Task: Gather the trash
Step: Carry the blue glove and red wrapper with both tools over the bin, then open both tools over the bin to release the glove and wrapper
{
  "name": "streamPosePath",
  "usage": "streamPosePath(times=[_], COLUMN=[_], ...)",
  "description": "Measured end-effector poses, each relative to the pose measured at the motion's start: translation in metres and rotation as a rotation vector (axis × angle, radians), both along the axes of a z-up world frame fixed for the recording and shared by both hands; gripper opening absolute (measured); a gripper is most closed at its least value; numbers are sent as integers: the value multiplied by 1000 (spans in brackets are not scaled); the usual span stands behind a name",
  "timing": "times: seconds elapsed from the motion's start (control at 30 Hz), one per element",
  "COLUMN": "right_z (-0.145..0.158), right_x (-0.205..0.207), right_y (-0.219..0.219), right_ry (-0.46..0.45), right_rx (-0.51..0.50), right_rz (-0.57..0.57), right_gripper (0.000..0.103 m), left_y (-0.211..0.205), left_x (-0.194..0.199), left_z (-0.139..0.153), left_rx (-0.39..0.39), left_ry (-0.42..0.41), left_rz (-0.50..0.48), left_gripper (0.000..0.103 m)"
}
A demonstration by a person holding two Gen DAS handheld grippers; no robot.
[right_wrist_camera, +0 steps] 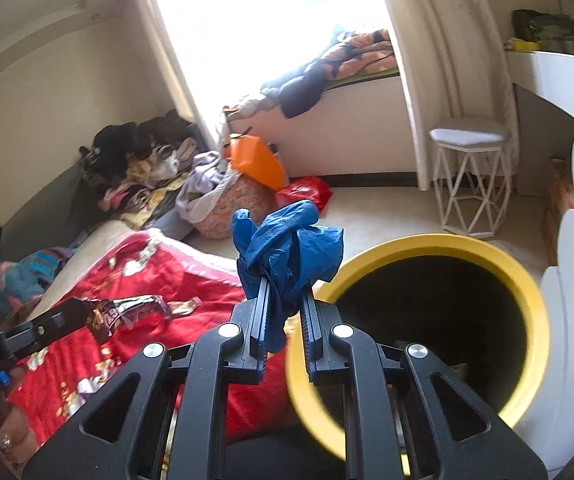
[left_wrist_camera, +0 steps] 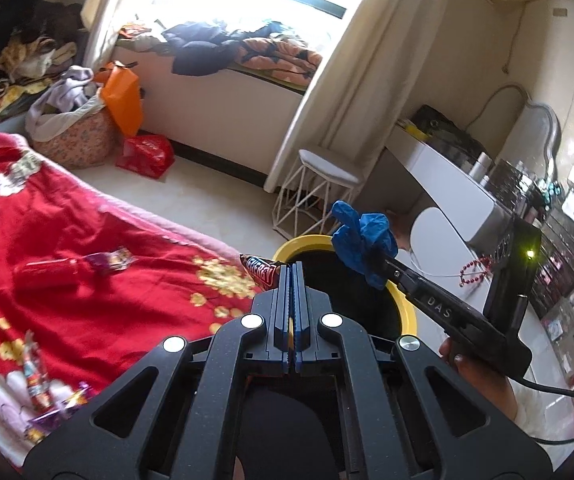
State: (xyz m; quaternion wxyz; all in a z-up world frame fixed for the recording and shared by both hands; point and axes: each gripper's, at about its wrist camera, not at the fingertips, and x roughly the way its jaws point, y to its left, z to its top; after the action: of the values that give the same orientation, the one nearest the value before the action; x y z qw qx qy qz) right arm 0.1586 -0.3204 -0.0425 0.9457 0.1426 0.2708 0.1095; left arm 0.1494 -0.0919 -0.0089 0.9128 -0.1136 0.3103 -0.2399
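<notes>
Item: left gripper [left_wrist_camera: 292,270], lower centre of the left wrist view. Its tongs are pressed together on a brown snack wrapper [left_wrist_camera: 261,274], which sticks out to the left of the tips, over the edge of the red blanket [left_wrist_camera: 87,240] and just beside the bin's rim.

Item: right gripper [right_wrist_camera: 285,300], lower centre of the right wrist view. Its tongs are clamped on a crumpled blue glove [right_wrist_camera: 287,246], which bunches above the tips and hangs down between them. In the left wrist view the glove [left_wrist_camera: 363,240] sits over the far side of the bin's mouth.

Item: yellow-rimmed bin [right_wrist_camera: 527,280], dark inside, lower right of the right wrist view, just beside the bed.

Item: more wrappers on the blanket, one at centre left [left_wrist_camera: 109,260] and others at lower left [left_wrist_camera: 37,380] of the left wrist view (not yet collected).

Step in hand: judged to be the carry to the bin, with both pieces of trash gripped and neither released.

Next move: likely calls for bringing each load squarely over the dark opening, then parting the tongs. The glove is limp and may cling to the pads; the wrapper is light and could land on the rim or the blanket if let go short.
</notes>
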Motion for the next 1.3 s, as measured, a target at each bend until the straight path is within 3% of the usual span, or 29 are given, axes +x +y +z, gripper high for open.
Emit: streamPosePath(times=[0.47,0.83,1.3], right_z=[-20,-44,-60], right_x=[3,13,17], right_y=[-57,-90,-106], right_ry=[39,124,181], right_rx=[2,-24,-3], right_rz=[-153,-234,-264], right_gripper=[13,13,16], left_y=[-63,-99,-120], left_x=[16,32,66], left_z=[-12,-34,-68], left_rx=[57,76,32], left_ry=[5,21,125], left_rz=[-96,-148,-198], left_gripper=[0,0,1])
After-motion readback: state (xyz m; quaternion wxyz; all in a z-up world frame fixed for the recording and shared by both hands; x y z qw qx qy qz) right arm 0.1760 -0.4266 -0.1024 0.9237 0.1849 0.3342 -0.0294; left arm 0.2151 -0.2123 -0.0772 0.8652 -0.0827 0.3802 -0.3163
